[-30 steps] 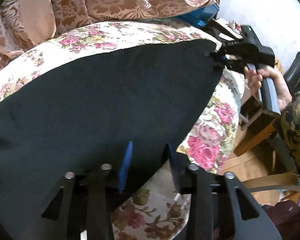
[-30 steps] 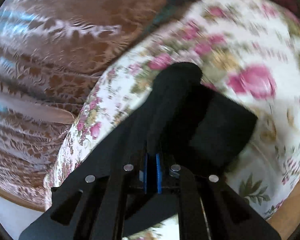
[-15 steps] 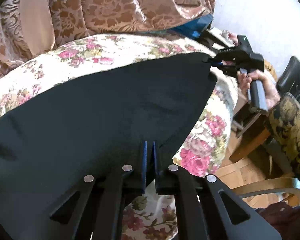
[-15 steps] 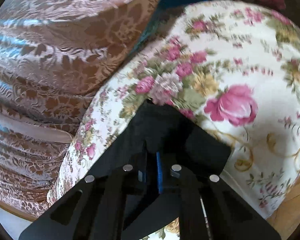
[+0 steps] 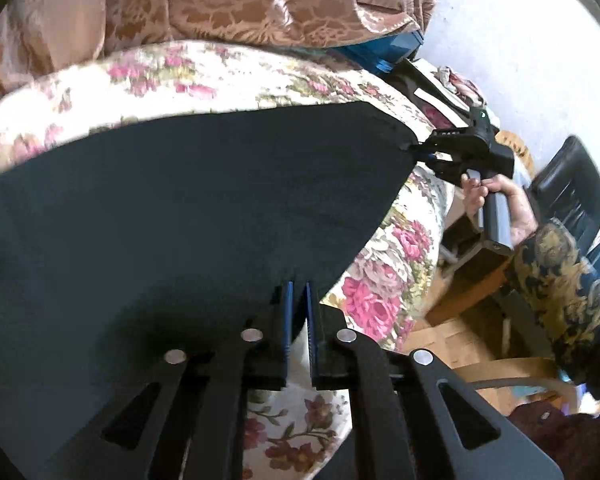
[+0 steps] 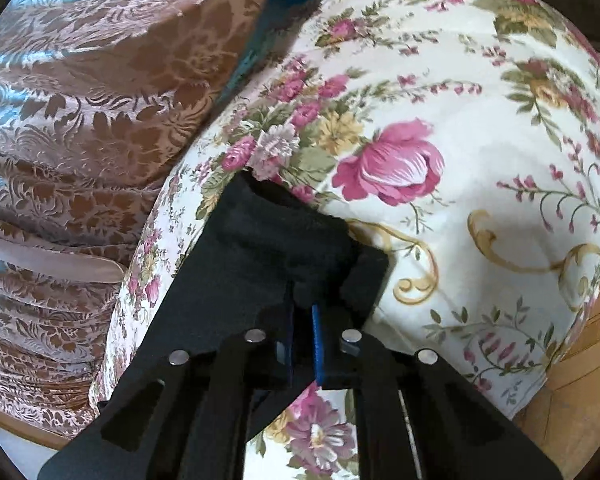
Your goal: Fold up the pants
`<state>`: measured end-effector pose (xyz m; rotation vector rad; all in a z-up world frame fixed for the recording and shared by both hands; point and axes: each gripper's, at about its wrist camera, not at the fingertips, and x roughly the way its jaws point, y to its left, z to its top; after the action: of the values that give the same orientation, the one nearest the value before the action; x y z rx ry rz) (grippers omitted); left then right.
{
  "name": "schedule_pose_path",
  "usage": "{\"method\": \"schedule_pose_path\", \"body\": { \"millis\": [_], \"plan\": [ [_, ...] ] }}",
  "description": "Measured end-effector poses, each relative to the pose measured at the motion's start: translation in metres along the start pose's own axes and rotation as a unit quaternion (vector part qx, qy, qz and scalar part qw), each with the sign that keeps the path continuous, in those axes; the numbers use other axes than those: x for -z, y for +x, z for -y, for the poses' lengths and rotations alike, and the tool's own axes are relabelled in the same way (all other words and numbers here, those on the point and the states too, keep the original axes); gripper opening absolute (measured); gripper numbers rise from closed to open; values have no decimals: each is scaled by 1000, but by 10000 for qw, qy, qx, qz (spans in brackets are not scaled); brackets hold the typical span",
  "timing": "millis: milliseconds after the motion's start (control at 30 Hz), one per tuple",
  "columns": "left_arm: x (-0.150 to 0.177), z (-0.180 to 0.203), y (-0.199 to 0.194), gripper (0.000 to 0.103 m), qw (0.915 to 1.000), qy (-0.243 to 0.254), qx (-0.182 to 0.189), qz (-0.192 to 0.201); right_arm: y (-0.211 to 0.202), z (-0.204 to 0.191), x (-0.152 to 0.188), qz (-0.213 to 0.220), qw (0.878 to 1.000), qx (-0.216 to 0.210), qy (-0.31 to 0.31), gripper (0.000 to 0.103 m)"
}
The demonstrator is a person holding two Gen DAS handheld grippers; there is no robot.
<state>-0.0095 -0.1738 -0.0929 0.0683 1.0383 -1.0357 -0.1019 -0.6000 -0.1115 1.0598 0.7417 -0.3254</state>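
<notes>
Fingers (image 5: 288,312) of both grippers, angled downward, pinch black pants (image 5: 188,208) (spread over a floral cushion (image 6: 480,184)).

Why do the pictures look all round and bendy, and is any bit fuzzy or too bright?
Both views come through fisheye lenses, so edges curve and corners go dark. In the left wrist view the white wall glares, the flowered bedcover is slightly soft, and the black pants show hardly any detail. The right wrist view is sharper, with sheen on the shiny brown brocade fabric.
</notes>
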Motion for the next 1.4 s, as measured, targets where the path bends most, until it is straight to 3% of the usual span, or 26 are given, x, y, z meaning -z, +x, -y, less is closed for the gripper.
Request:
{"method": "schedule_pose_path", "body": {
  "millis": [167, 400, 667, 767, 800, 833, 900, 967, 1067, 1167, 1233, 1267, 1300, 1333, 1400],
  "plan": [
    [3, -7, -14, 5, 9984, -271, 463, 183, -10, 5, -4, 47, 9996, -183, 221, 9],
    [4, -13, -39, 5, 9959, -463, 623, 466, -31, -19, 1, 358, 9991, 64, -234, 6],
    [22, -52, -77, 5, 9913, -1025, 13, 829, -7, -4, 2, 144, 9980, 573, -203, 6],
    [39, -68, -86, 5, 9878, -1299, -176, 846, -13, -9, 2, 181, 9966, 759, -248, 14],
    [47, -73, -89, 5, 9863, -1401, -256, 831, -18, -15, 3, 276, 9950, 899, -342, 22],
    [53, -77, -90, 5, 9855, -1454, -307, 821, -25, -24, 5, 429, 9915, 1123, -501, 37],
    [62, -80, -92, 5, 9842, -1524, -411, 799, -35, -49, 14, 663, 9838, 1365, -955, 42],
    [72, -83, -91, 5, 9833, -1582, -502, 742, -34, -70, 25, 600, 9820, 1255, -1279, 42],
    [81, -84, -88, 5, 9813, -1683, -456, 811, -17, -112, 59, 53, 9793, 641, -1918, 42],
    [82, -83, -89, 5, 9811, -1668, -488, 854, 17, -155, 110, -876, 9627, -124, -2556, 42],
    [84, -79, -90, 5, 9829, -1517, -620, 838, 44, -184, 156, -1633, 9379, -526, -3016, 42],
    [85, -77, -90, 5, 9833, -1475, -663, 835, 50, -190, 169, -1824, 9290, -589, -3166, 42],
    [85, -76, -93, 5, 9834, -1426, -732, 849, 61, -201, 191, -2183, 9103, -635, -3460, 43],
    [85, -76, -96, 5, 9828, -1417, -787, 880, 67, -209, 209, -2401, 8921, -541, -3789, 54],
    [85, -79, -110, 5, 9790, -1427, -1034, 1021, 66, -226, 229, -2305, 8625, -287, -4496, 62]
  ]
}}
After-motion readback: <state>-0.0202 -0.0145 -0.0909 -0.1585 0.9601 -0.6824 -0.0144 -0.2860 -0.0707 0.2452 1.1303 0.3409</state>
